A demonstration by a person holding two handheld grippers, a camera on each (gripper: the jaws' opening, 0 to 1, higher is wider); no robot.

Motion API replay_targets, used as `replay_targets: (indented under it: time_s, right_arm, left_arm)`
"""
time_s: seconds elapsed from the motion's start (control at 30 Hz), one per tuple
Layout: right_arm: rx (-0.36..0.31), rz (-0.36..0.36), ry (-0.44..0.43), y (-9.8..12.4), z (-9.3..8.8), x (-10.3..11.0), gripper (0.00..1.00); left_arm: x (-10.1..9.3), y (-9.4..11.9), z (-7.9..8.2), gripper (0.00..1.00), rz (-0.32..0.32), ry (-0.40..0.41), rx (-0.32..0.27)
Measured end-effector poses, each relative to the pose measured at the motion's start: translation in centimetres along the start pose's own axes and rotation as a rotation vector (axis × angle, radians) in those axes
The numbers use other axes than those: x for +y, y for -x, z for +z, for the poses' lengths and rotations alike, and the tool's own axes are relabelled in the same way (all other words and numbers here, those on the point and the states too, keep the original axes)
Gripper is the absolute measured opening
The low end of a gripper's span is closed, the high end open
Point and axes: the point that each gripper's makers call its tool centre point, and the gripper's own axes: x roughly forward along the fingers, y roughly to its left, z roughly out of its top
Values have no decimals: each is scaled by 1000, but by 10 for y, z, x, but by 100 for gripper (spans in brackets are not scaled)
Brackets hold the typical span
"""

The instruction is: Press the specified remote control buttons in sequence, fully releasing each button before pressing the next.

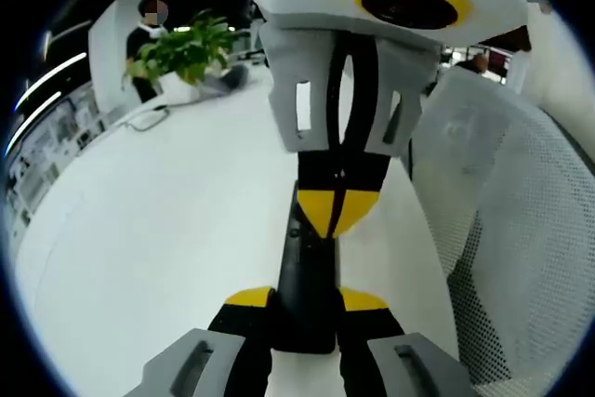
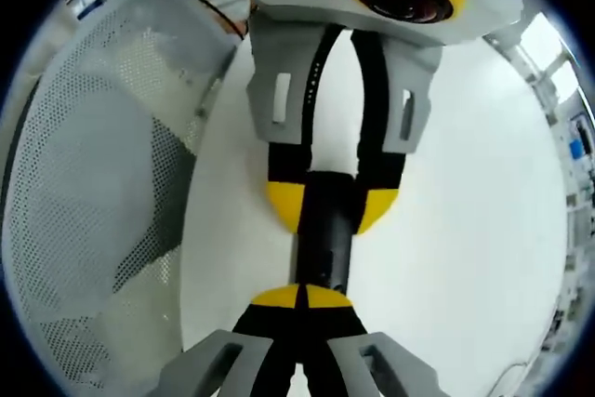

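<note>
Surface: white tabletop is seen across both views, wide and bare around the grippers.
Background: a green potted plant and a person in dark clothes are seen at the upper left of the left gripper view; lit panels are seen along the far left edge.
Chair: a white mesh chair is seen at the right of the left gripper view, and at the left of the right gripper view.
Remote control: the black remote control is seen at the lower centre of the left gripper view, its long body running up the frame; in the right gripper view it lies at the centre.
Left hand-held gripper: its yellow-tipped jaws are seen narrowed onto the near end of the remote control, one on each side.
Right hand-held gripper: its yellow tips are seen brought together, touching, at the remote control's end; in the left gripper view its closed point rests on the remote control's upper part.
</note>
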Motion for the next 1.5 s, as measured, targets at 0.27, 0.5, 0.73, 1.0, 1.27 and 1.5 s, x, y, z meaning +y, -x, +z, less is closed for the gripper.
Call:
replay_targets:
  time_s: [0.27,0.5,0.73,1.0,1.27,1.5]
  right_arm:
    - [-37,1,-38,11,2,0,0]
    - [-50,-21,-47,23,1,-12,0]
    - [-48,-36,-39,30,2,-18,0]
    - [-53,-35,-32,29,6,-22,0]
    - [-55,-15,-23,19,8,-17,0]
    - [-53,3,-26,10,9,-14,0]
  left_arm:
    - [-1,0,0,25,-2,-2,0]
    - [0,0,0,25,-2,-2,2]
    - [-1,0,0,25,-2,-2,2]
    - [-1,1,0,25,-2,-1,-2]
    - [-1,1,0,25,-2,-1,-7]
    - [0,0,0,25,-2,0,-10]
